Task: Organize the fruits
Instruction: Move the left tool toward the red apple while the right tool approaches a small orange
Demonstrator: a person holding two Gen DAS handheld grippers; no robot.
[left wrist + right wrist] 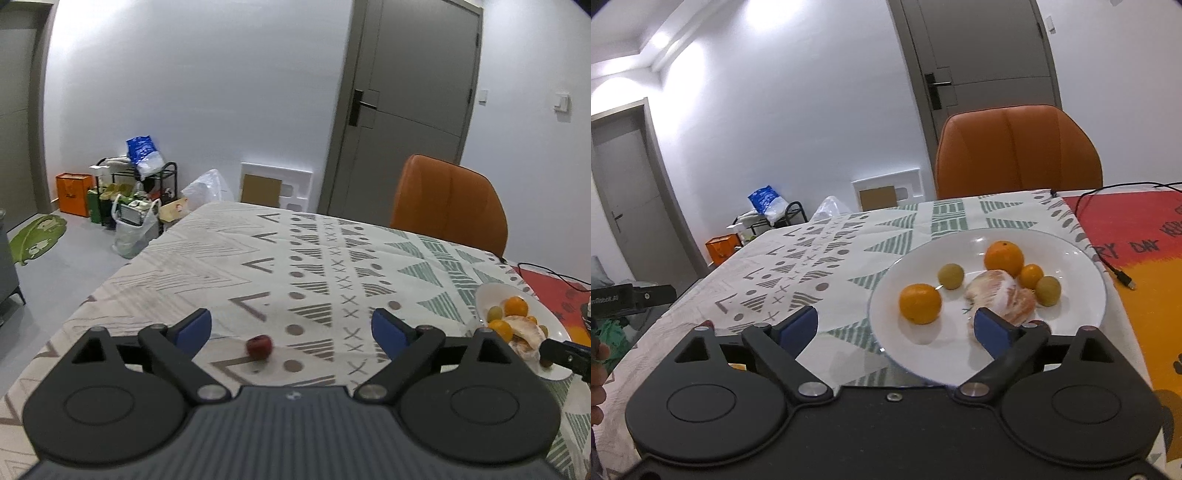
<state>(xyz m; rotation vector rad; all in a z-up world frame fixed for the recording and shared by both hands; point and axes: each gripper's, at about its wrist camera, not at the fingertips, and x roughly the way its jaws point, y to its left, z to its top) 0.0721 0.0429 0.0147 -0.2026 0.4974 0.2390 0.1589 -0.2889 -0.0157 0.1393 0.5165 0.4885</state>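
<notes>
I find the plate (1082,258) already loaded with oranges (1003,256) and other fruit, one red fruit (259,346) left loose on the table (221,251) between my left gripper's (291,326) spread, empty jaws, and my right gripper (895,325) likewise released.

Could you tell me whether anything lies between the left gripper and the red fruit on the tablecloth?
Nothing visible does. The red fruit lies alone on the tablecloth, just ahead of the open left gripper and a little left of its centre line. The plate with the other fruit sits off to the right, out of that path.
</notes>
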